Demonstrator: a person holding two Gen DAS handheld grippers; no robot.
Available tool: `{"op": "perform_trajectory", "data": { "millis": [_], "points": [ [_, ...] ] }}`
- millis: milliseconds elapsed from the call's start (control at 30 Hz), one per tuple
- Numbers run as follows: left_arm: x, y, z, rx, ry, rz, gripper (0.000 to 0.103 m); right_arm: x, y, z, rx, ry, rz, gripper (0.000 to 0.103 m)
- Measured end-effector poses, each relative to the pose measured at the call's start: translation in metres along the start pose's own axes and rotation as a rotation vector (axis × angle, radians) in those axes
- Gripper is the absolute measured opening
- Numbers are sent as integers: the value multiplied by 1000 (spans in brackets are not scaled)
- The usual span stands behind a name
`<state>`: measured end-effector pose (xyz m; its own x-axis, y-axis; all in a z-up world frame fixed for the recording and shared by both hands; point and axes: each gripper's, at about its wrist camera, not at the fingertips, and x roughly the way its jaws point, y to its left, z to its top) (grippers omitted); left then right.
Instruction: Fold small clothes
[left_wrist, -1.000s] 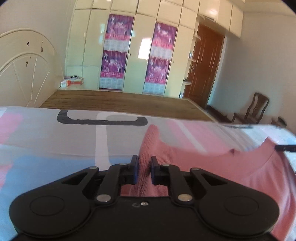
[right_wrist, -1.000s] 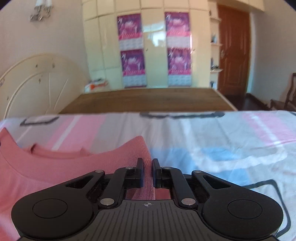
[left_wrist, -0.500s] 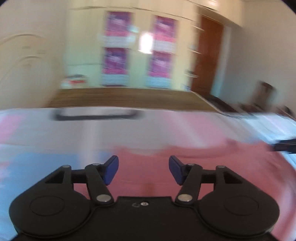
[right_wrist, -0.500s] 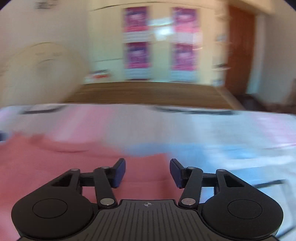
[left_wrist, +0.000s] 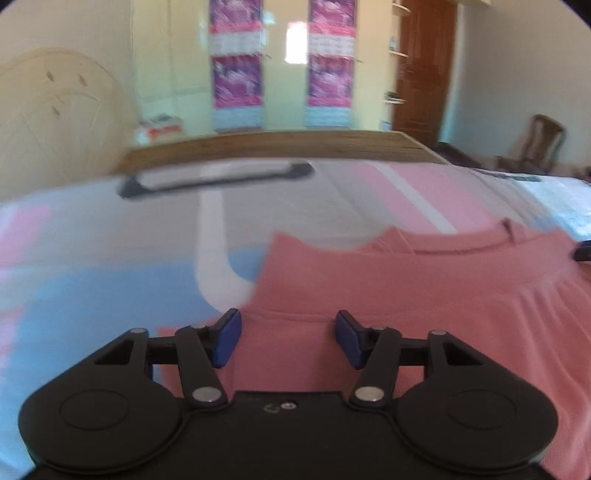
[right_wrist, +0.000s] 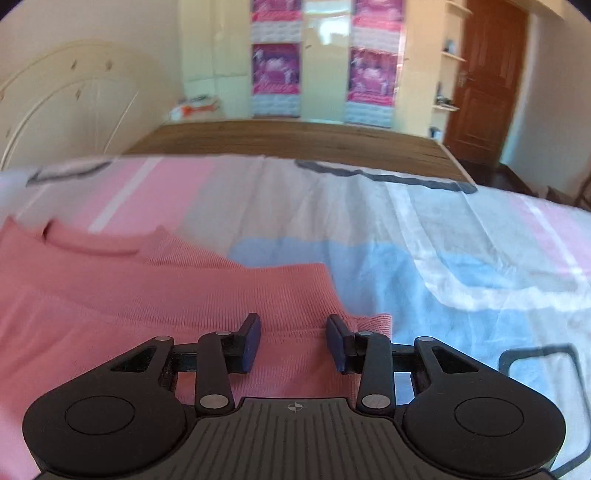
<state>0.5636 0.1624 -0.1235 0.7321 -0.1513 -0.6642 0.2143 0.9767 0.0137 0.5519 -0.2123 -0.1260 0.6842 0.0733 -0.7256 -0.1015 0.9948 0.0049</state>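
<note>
A pink top (left_wrist: 424, 291) is laid flat on a bed sheet (left_wrist: 110, 280) with pink, blue and grey patches. The top is folded over on itself, and its neck edge is seen at the far side.

The left gripper (left_wrist: 288, 338) is held low over the left part of the top. Its blue pads (left_wrist: 227, 338) are spread apart and are closing a little — pink cloth is seen under the gap, but it is not pinched.

The right gripper (right_wrist: 293, 341) is held over the right edge of the top (right_wrist: 166, 295), near a folded corner. Its jaws are closing too, and cloth lies below the gap, but nothing is squeezed yet.

Past the sheet (right_wrist: 424, 266), bare wooden boards (right_wrist: 288, 138) are seen. No box or basket is seen — only a tall cupboard (right_wrist: 317, 59) with purple posters (right_wrist: 275, 70) on its shut doors.
</note>
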Motion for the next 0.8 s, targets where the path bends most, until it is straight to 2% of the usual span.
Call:
{"op": "perform_trajectory", "data": {
  "millis": [67,100,167,233,267,300,333,367,433,500,533,600,667,800],
  "points": [
    [-19,-15,5,-31,-57,-46,57,-14,18,7,-6,-33,0,39],
    [-28,-29,5,-29,-80,-67,58,-26,27,8,13,-72,49,39],
    [-36,-59,0,0,-76,-126,61,-46,54,0,9,-105,150,39],
    [-29,-87,-11,37,-31,-166,62,-51,85,-11,-55,-100,220,39],
    [-17,-96,-17,54,19,-152,63,-42,100,-18,-80,-59,227,39],
    [-8,-99,-24,41,25,-143,65,-28,110,-25,-94,-2,190,39],
    [-9,-95,-26,6,7,-145,66,-22,113,-32,-91,-15,168,40],
    [-13,-91,-24,-21,18,-143,62,-20,113,-33,-86,-22,163,40],
    [-30,-94,-20,-29,-3,-140,58,-30,118,-27,-73,-33,148,40],
    [-51,-103,-23,-15,-49,-157,60,-56,128,-31,-71,-105,208,40],
    [-64,-115,-26,-12,-57,-168,62,-63,135,-33,-81,-114,231,40],
    [-65,-132,-37,19,-54,-171,62,-63,144,-42,-102,-92,247,40],
    [-58,-141,-50,33,-9,-160,63,-59,150,-55,-104,-48,224,40],
    [-66,-129,-62,32,-18,-105,62,-76,135,-70,-96,-82,187,40]
  ]
}}
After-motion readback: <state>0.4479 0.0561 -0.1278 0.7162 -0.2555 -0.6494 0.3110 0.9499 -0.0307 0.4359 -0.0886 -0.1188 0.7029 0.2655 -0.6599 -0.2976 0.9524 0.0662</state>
